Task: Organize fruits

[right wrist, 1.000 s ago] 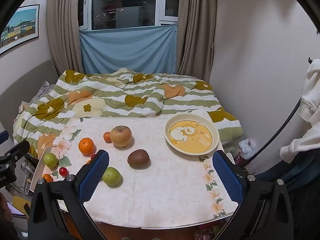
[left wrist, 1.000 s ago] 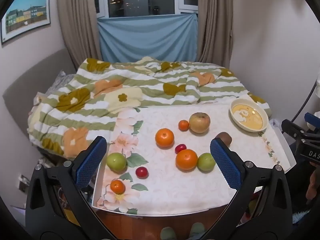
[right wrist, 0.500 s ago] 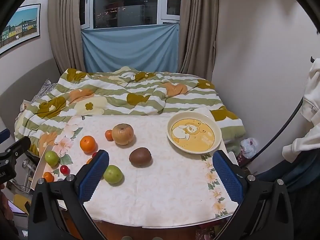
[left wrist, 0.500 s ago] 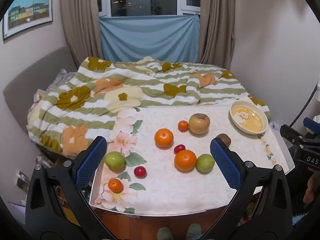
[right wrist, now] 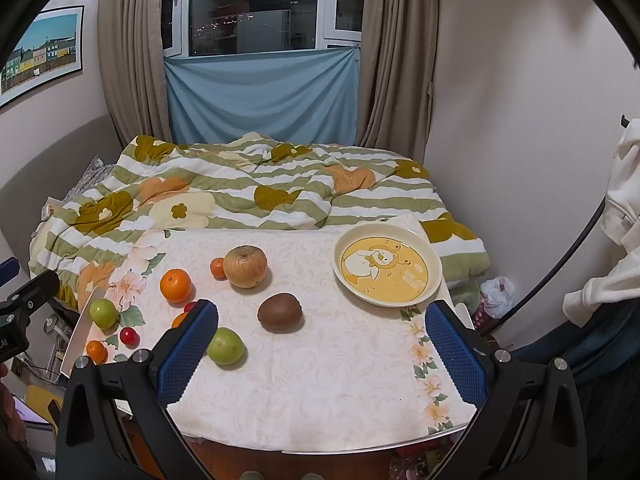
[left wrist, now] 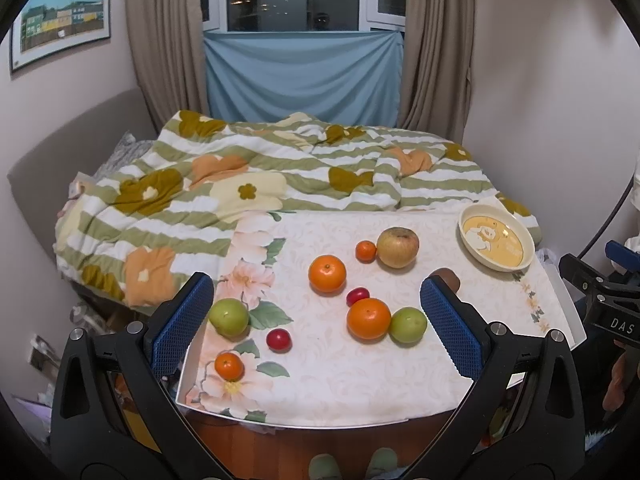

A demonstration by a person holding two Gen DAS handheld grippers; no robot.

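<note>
Fruits lie scattered on a floral-cloth table (left wrist: pixel 360 380): two large oranges (left wrist: pixel 327 273) (left wrist: pixel 368 317), two small oranges (left wrist: pixel 366 251) (left wrist: pixel 229 366), two green fruits (left wrist: pixel 229 317) (left wrist: pixel 408 325), two red cherry tomatoes (left wrist: pixel 278 339) (left wrist: pixel 357 295), a yellowish apple (left wrist: pixel 397 247) (right wrist: pixel 245 266) and a brown kiwi (right wrist: pixel 279 311). An empty yellow duck plate (right wrist: pixel 387 270) (left wrist: pixel 496 243) sits at the far right. My left gripper (left wrist: pixel 316 320) and right gripper (right wrist: pixel 320 344) are both open, empty, held above the table's near edge.
A bed with a green-striped flowered blanket (left wrist: pixel 260 184) lies just behind the table. Walls close in on the right, with a white garment (right wrist: pixel 616 216) hanging there. The table's near edge (right wrist: pixel 320 450) is below the grippers.
Both grippers have drifted slightly back and up, so the table shows a little lower and farther. No fruit has moved; both stay open.
</note>
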